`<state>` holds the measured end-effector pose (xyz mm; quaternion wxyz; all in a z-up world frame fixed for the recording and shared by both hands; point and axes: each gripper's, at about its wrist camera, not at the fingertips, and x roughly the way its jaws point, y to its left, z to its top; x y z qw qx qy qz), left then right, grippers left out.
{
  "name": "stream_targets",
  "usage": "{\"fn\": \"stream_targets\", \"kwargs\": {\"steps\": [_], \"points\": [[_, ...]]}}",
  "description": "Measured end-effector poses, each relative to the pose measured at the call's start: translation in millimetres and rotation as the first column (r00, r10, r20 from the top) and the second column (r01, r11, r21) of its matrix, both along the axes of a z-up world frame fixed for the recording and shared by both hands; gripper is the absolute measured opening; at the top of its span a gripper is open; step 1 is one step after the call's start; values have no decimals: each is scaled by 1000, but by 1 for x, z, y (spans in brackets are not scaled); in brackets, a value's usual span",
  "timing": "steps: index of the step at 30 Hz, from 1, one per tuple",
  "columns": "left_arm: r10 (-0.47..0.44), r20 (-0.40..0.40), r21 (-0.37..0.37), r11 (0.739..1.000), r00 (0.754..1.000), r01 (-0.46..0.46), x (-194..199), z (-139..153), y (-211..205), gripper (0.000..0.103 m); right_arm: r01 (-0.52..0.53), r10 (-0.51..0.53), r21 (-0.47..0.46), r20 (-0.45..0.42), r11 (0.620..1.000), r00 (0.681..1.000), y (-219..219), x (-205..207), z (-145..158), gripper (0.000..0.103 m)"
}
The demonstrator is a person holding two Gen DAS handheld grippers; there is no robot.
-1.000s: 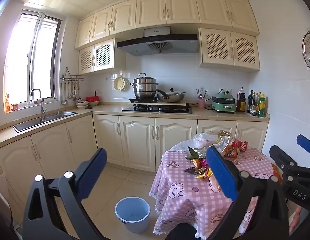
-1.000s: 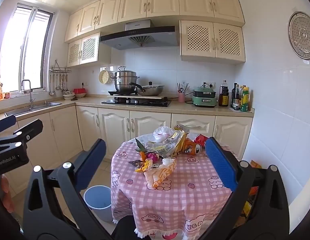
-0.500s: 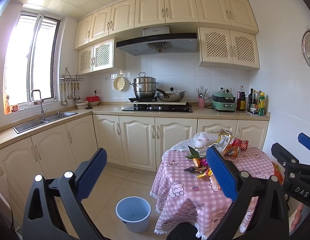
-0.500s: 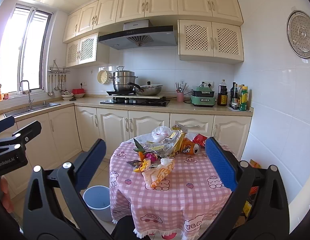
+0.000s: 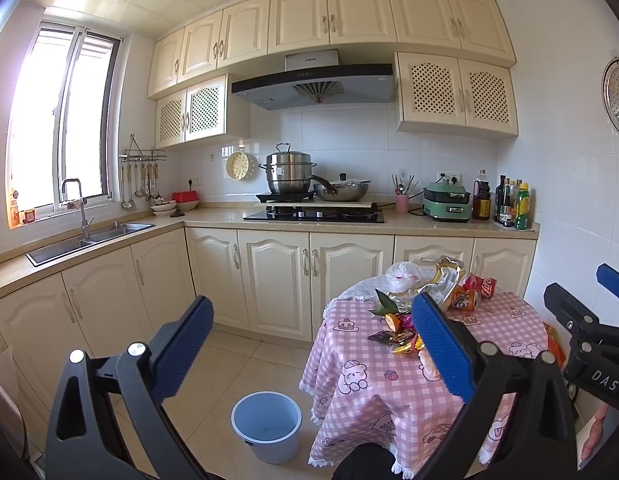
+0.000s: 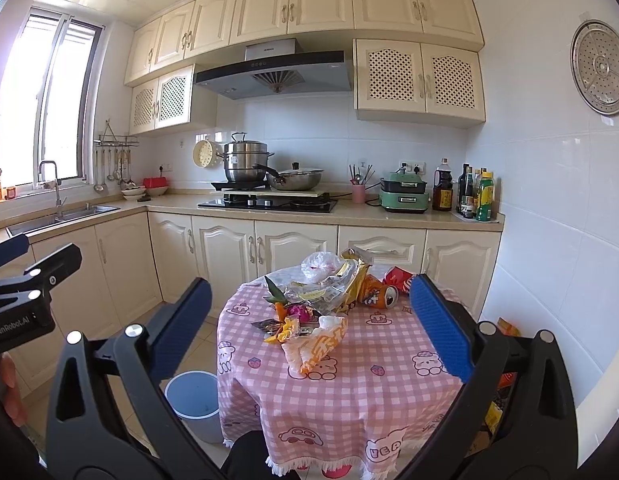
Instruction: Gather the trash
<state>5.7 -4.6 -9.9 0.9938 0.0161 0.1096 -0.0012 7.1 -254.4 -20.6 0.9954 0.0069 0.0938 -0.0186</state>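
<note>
A pile of trash point(image 6: 325, 304) lies on a round table with a pink checked cloth point(image 6: 349, 392): wrappers, a clear plastic bag point(image 6: 319, 266), an orange snack bag point(image 6: 317, 346), crushed cans point(image 6: 383, 294). The pile also shows in the left wrist view point(image 5: 425, 300). A light blue bin point(image 5: 266, 424) stands on the floor left of the table; it also shows in the right wrist view point(image 6: 193, 400). My left gripper point(image 5: 309, 348) is open and empty, short of the table. My right gripper point(image 6: 309, 336) is open and empty, facing the pile from a distance.
Cream kitchen cabinets point(image 5: 277, 280) run behind the table, with a hob and pots point(image 5: 309, 196) on the counter and a sink point(image 5: 85, 236) at left. A white tiled wall point(image 6: 549, 240) stands close to the table's right. Tiled floor point(image 5: 229, 364) lies between cabinets and table.
Both views have shifted slightly; the table and pile sit a little further left in the right wrist view. Both grippers stay open and empty.
</note>
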Motion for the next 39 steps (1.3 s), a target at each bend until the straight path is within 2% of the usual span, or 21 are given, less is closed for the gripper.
{"fn": "stream_targets", "kwargs": {"steps": [39], "points": [[0, -28, 8, 1000, 1000, 0, 1, -10, 0, 97, 2, -2, 4, -9, 1000, 1000, -9, -4, -9, 97]]}}
